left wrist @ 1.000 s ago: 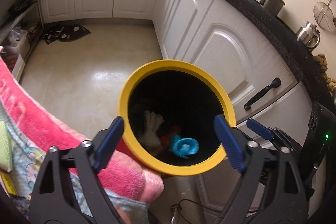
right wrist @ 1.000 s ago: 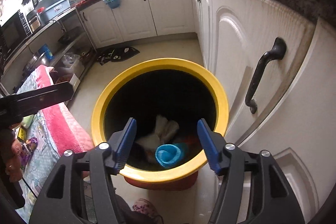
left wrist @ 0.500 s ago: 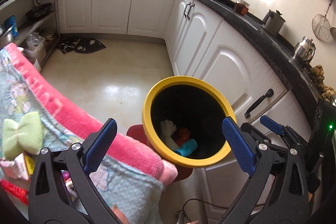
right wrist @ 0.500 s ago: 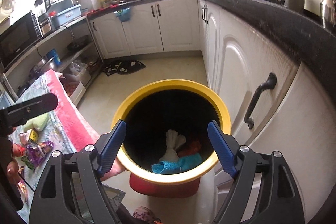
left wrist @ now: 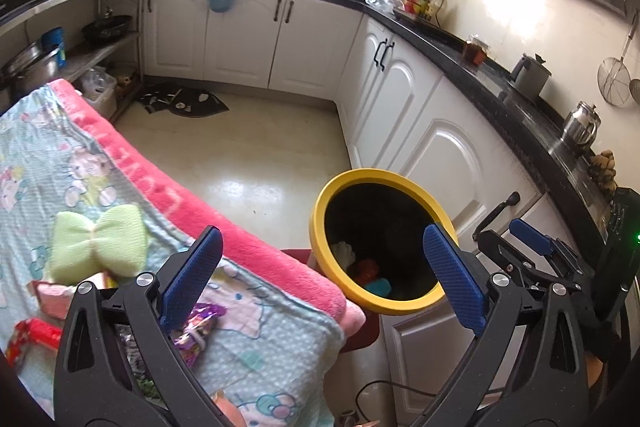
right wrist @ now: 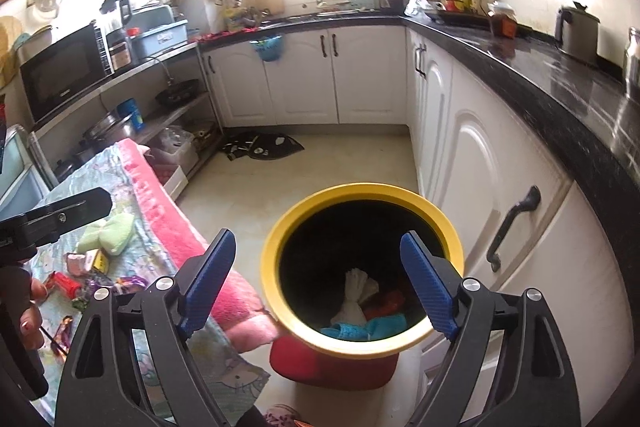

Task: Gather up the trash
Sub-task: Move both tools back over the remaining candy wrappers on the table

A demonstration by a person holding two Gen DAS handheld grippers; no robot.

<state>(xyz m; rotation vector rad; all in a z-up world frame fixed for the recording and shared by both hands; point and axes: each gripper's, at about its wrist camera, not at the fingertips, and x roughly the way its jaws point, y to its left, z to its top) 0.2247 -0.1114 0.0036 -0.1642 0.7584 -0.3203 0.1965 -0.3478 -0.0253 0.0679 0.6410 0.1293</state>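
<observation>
Kitchen floor: yellow bin (right wrist: 362, 267) beyond empty, opening fingers (right wrist: 424, 287).

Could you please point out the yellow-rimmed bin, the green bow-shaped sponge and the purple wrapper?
yellow-rimmed bin (right wrist: 276, 247): right wrist view, left rim.
green bow-shaped sponge (left wrist: 96, 245): left wrist view, its middle.
purple wrapper (left wrist: 198, 327): left wrist view, its visible centre.

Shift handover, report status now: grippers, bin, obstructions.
Left gripper open, empty; right gripper opening, empty. Yellow bin holds trash. Wrappers remain on blanket. Nothing blocking bin.
</observation>
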